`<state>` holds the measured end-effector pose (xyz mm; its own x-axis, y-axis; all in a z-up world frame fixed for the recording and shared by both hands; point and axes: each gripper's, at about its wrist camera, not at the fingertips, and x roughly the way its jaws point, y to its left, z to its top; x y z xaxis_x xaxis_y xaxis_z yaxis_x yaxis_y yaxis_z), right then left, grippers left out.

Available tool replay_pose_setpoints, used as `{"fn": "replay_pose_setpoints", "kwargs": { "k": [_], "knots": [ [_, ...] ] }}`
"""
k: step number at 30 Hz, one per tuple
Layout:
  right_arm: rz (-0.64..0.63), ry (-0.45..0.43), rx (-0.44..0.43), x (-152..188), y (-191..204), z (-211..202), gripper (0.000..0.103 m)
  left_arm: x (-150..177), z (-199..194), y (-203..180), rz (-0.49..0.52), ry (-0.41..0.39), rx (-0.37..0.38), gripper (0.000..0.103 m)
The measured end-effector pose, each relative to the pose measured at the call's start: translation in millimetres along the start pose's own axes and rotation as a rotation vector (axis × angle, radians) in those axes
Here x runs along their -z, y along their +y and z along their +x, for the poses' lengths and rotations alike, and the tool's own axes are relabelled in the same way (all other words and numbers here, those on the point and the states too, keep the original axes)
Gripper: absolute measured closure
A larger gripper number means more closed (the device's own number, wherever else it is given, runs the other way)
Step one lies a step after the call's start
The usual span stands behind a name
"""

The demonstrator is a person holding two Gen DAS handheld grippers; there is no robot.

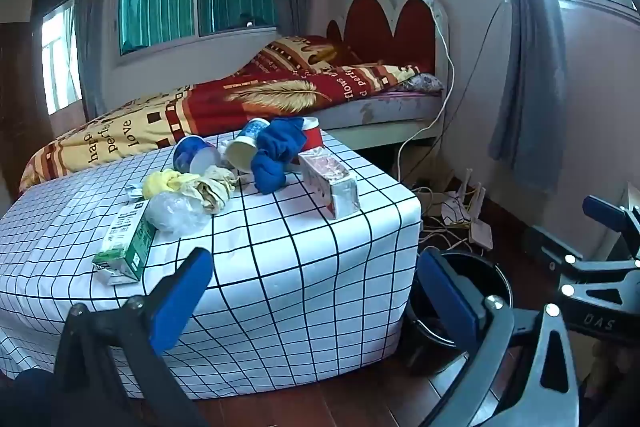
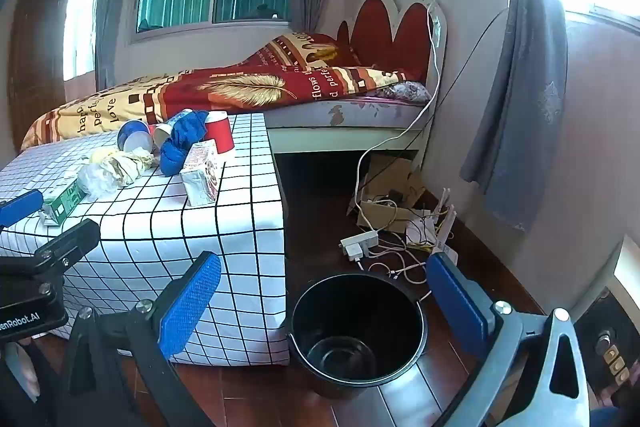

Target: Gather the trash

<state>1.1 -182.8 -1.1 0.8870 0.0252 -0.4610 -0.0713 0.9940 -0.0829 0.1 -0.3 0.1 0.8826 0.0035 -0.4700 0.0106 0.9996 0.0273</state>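
Observation:
A table with a white checked cloth (image 1: 280, 267) (image 2: 168, 227) holds trash: a green carton (image 1: 126, 247) (image 2: 62, 201), a clear plastic bag (image 1: 176, 213) (image 2: 94, 179), a crumpled yellow wrapper (image 1: 196, 185) (image 2: 122, 161), a red-and-white carton (image 1: 330, 183) (image 2: 202, 175), blue paper cups (image 1: 196, 155) (image 2: 134, 139), a blue cloth (image 1: 278, 155) (image 2: 180, 143) and a red cup (image 1: 314, 135) (image 2: 220, 131). A black bucket (image 2: 356, 331) (image 1: 460, 303) stands empty on the floor right of the table. My left gripper (image 1: 316, 291) is open and empty before the table's near edge. My right gripper (image 2: 320, 307) is open and empty above the bucket.
A bed with a red and yellow quilt (image 1: 240, 99) (image 2: 224, 91) stands behind the table. A power strip, cables and a cardboard box (image 2: 384, 219) lie on the wooden floor by the right wall. Grey curtains (image 2: 516, 87) hang at the right.

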Motion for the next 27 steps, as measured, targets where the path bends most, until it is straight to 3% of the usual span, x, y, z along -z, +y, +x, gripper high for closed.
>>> {"fn": "replay_pose_setpoints", "kwargs": {
  "k": [27],
  "knots": [
    [0.017,0.017,0.001,1.2,-3.6,3.2,0.0,1.3,-1.9,-3.3,0.002,-0.003,0.0,0.0]
  ]
}}
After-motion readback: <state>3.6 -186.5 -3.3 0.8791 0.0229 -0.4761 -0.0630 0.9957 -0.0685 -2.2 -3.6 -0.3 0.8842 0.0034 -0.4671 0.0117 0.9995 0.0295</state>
